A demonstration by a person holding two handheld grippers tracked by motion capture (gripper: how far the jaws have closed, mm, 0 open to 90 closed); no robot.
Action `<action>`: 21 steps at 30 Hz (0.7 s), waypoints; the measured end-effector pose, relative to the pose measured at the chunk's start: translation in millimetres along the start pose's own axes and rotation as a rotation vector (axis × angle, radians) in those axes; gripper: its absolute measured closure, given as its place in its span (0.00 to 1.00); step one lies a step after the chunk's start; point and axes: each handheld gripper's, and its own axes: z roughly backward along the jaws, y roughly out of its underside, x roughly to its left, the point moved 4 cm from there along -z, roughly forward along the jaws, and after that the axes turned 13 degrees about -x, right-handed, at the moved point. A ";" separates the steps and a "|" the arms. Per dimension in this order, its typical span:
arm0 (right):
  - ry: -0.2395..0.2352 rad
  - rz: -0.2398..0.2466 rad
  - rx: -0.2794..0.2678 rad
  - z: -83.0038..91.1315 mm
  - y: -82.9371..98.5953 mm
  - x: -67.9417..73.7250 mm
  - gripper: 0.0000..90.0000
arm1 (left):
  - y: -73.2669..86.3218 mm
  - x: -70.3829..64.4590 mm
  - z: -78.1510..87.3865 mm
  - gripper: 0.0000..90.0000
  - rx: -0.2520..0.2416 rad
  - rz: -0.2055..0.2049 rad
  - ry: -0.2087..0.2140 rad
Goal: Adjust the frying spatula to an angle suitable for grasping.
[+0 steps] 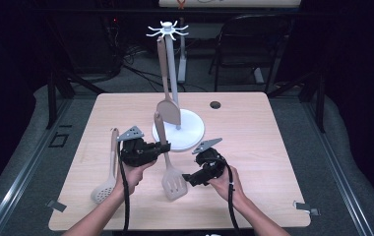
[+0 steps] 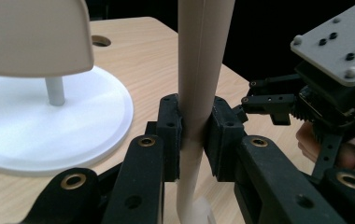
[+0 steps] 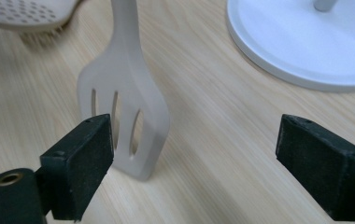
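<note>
Your left gripper (image 2: 195,130) pinches the handle of the slotted spatula (image 1: 171,181), whose blade tip rests on the table (image 1: 264,147) between both grippers. Your right gripper (image 3: 203,163) is spread wide, its jaws just beside the blade.

bench (image 1: 254,162) showing pale wood grain | stand (image 1: 177,129) at frame centre showing white | slotted spatula (image 1: 173,183), skimmer (image 1: 105,189), hanging turner (image 1: 168,109) showing beige | fingers (image 3: 80,163) showing black | plates (image 1: 130,132) showing grey
</note>
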 end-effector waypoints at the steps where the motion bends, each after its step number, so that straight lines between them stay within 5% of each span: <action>1: 0.012 -0.003 0.003 5.3 3.3 -3.1 0.11 | -3.4 -2.5 -0.4 0.86 -0.002 -0.026 0.006; 10: 0.063 -0.016 0.034 31.0 20.3 -22.3 0.09 | -17.7 -9.4 -5.8 0.86 -0.008 -0.092 0.019; 21: 0.106 -0.023 0.053 33.3 23.3 -38.0 0.08 | -35.3 -10.0 -16.6 0.86 0.008 -0.143 0.012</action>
